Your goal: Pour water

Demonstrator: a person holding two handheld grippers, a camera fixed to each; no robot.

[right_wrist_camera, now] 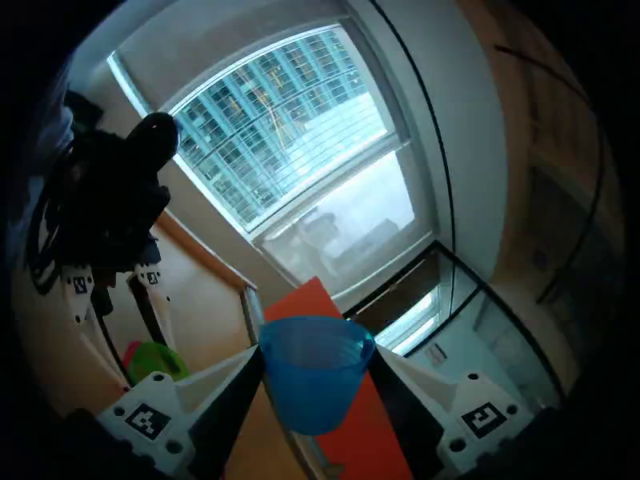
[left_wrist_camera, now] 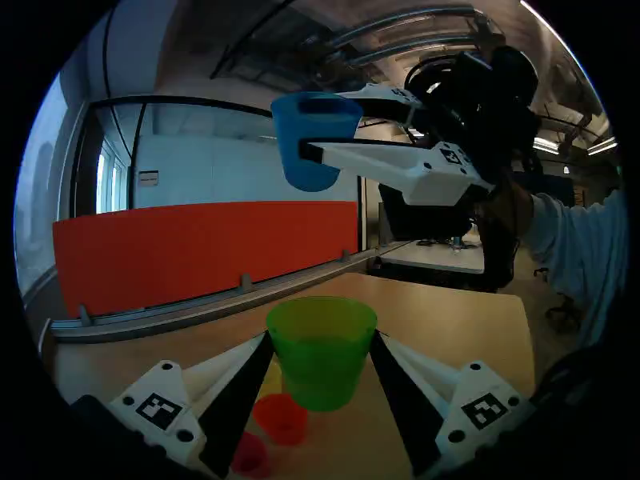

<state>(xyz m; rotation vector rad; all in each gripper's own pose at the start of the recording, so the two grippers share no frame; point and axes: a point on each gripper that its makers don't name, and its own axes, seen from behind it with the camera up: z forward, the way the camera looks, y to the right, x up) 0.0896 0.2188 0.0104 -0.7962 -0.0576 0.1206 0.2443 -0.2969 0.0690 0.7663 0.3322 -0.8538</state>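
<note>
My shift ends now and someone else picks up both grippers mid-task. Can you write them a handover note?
Left gripper: shut on the green cup, upright, low over the table.
Right gripper: shut on the blue cup, held higher than the green one, roughly upright.
Beside the green cup: a small red cup and a pink cup.
Done: both cups gripped, blue one in the air.
Left: tip blue into green. No stream shows; its contents cannot be told.
</note>
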